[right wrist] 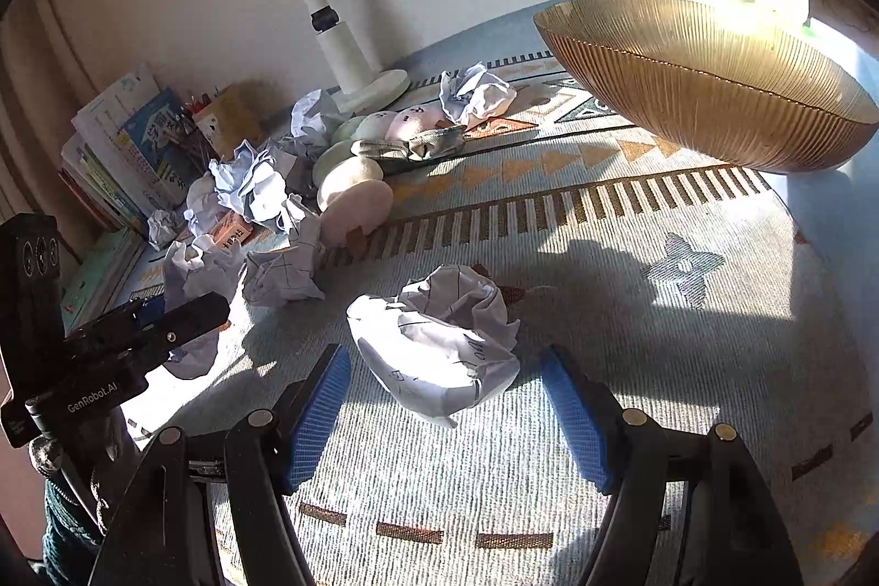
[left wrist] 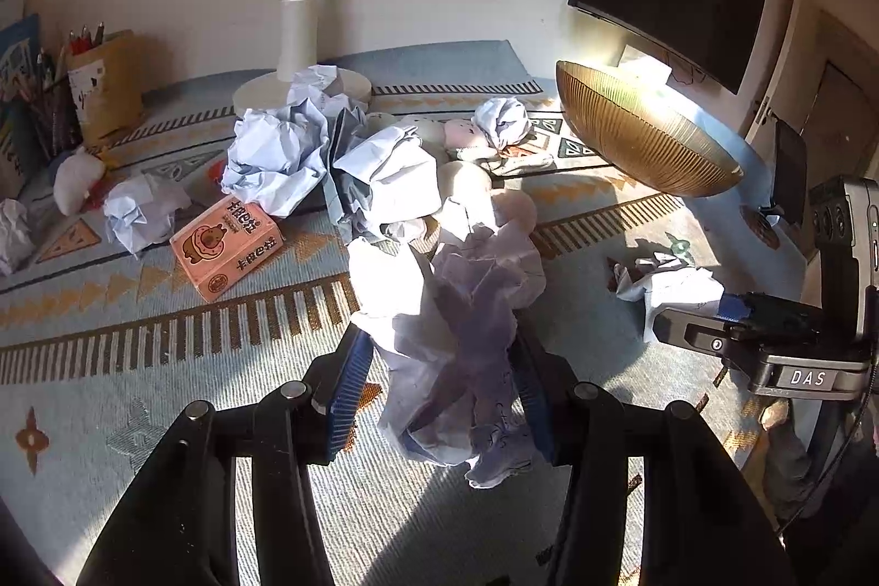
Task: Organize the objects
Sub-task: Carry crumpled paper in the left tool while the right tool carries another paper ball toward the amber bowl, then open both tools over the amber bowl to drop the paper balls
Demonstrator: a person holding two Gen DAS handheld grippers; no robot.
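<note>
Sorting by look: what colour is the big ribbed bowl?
Golden brown ribbed bowl; clearest in the right wrist view.

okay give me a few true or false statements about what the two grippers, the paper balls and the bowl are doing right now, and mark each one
1. The left gripper is shut on a paper ball. True.
2. The right gripper is shut on a paper ball. False: it is open, with a second paper ball lying on the cloth between its fingers.
3. The bowl is full of paper balls. False: none shows inside it, though the rim hides part of the inside.
4. The pink box lies on the cloth among crumpled papers. True.
5. The lamp lies tipped over. False: it stands upright on its round base.
</note>
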